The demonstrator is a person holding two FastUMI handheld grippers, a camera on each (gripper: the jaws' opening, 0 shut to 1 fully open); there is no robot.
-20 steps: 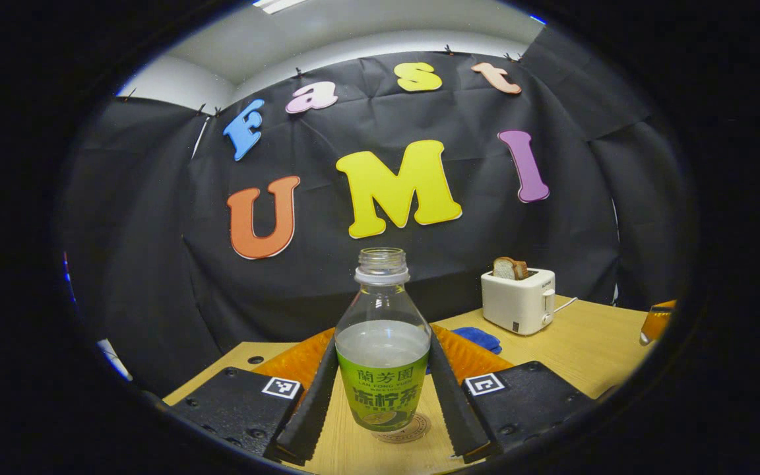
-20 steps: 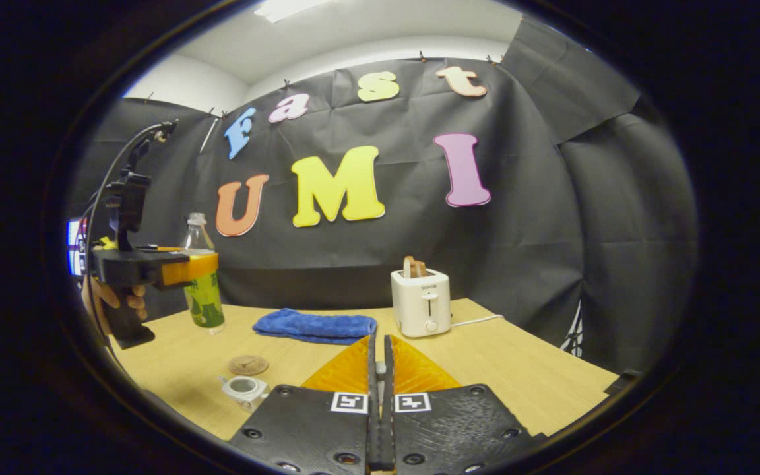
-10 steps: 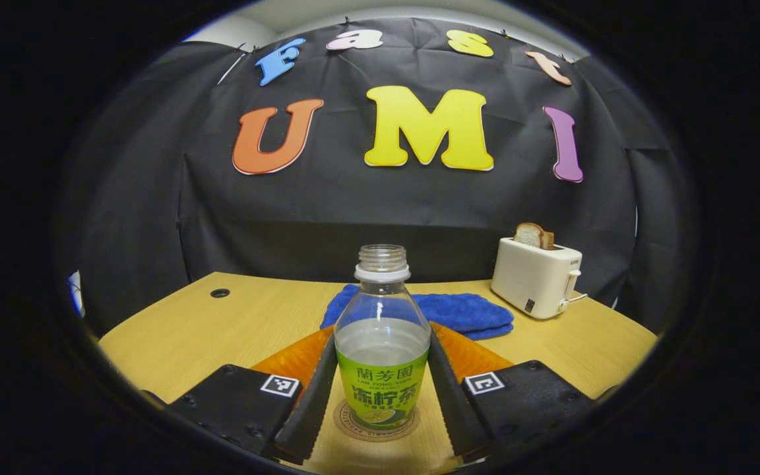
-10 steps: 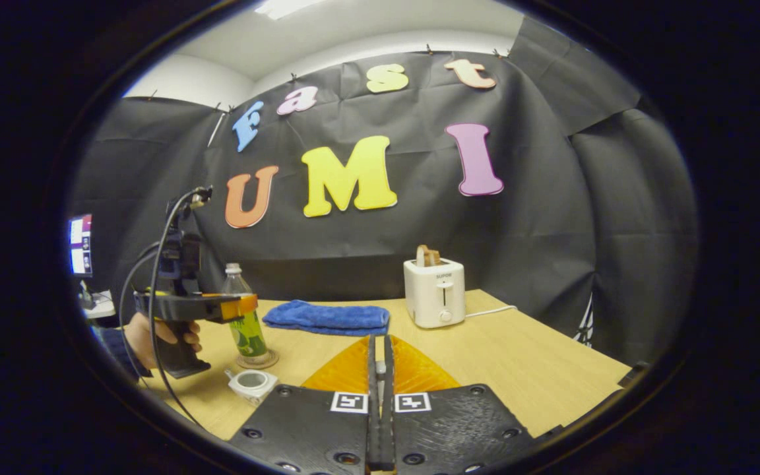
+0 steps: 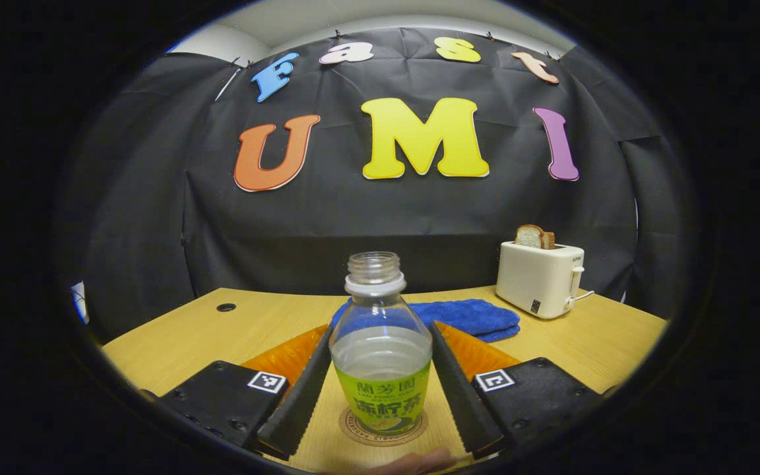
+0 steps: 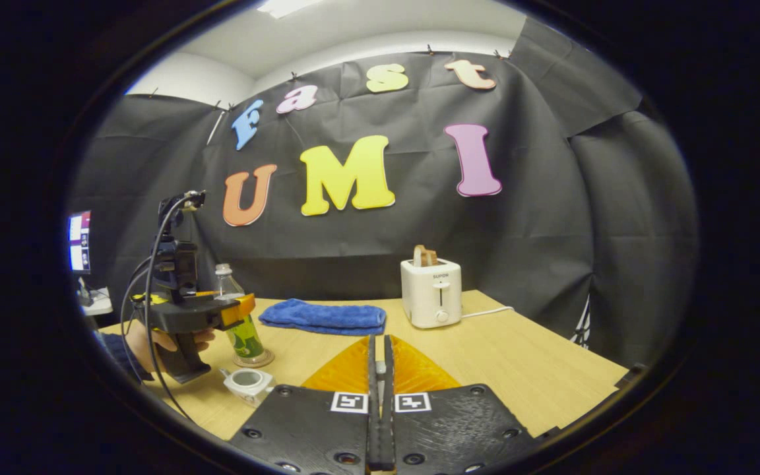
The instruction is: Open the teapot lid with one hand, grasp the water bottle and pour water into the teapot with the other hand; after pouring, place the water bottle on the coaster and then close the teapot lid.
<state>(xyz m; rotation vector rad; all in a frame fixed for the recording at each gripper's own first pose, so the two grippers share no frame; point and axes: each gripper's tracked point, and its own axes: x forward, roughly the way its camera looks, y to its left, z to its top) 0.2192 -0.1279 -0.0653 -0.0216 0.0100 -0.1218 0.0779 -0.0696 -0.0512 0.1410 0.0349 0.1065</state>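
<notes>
Water bottle [image 5: 380, 359] now stands on coaster [image 5: 383, 429] — left gripper [image 5: 380, 402] fingers looser, right gripper [image 6: 380, 422] fingers together.

Toaster [image 6: 431, 293], 12 o'clock on counter [image 6: 518, 356]: "SUPOR" on front. Water bottle [image 5: 381, 356] label: printed characters, not read.

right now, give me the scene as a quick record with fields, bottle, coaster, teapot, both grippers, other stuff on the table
bottle: water bottle upright on the coaster, uncapped, partly full
left gripper: left gripper, fingers flanking the bottle; gaps show at both sides
right gripper: right gripper, fingers together; whether they pinch anything is unclear
teapot: teapot near the coaster, top open
lid: not made out
other items: blue cloth, toaster holding bread
</notes>
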